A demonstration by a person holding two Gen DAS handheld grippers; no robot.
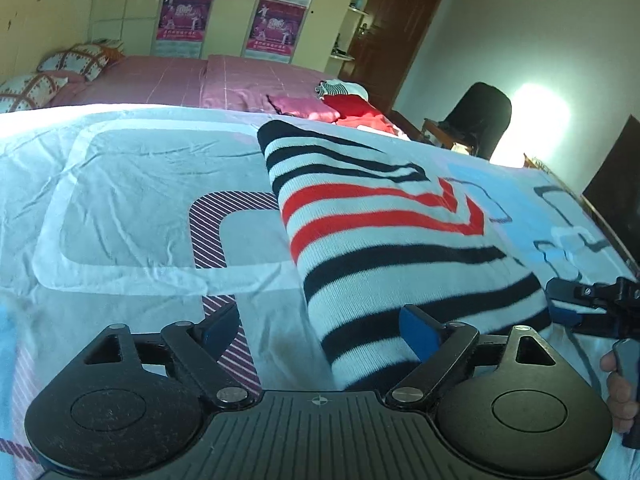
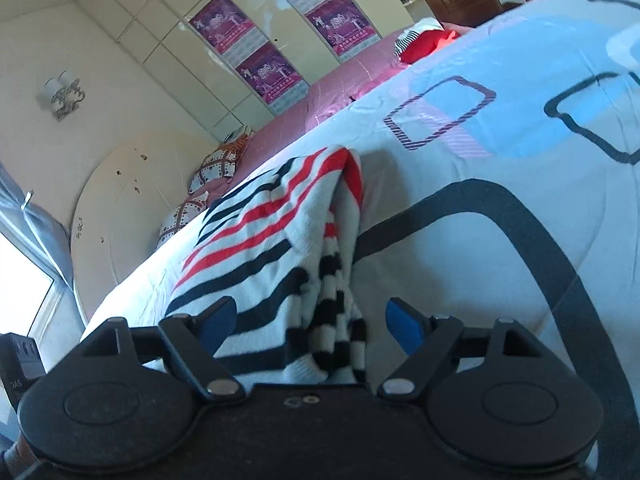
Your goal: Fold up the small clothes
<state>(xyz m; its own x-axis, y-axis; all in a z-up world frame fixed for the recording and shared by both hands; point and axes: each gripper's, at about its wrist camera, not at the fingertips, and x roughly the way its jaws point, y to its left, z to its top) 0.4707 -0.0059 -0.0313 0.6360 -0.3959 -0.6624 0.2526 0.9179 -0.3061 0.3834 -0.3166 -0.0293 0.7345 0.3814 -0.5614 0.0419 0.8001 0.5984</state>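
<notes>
A small knit sweater (image 1: 384, 232) with black, white and red stripes lies folded on the patterned bedspread (image 1: 132, 200). My left gripper (image 1: 320, 332) is open, its jaws straddling the sweater's near left corner. My right gripper (image 2: 308, 324) is open, with the sweater's near edge (image 2: 280, 264) and a checkered cuff between its jaws. The right gripper's fingers (image 1: 568, 300) also show in the left wrist view, at the sweater's right edge.
A pink sheet (image 1: 180, 80) covers the far part of the bed, with pillows (image 1: 60, 68) at the far left. A pile of red, pink and striped clothes (image 1: 344, 100) lies at the far right. Wardrobe doors with posters (image 1: 276, 20) stand behind.
</notes>
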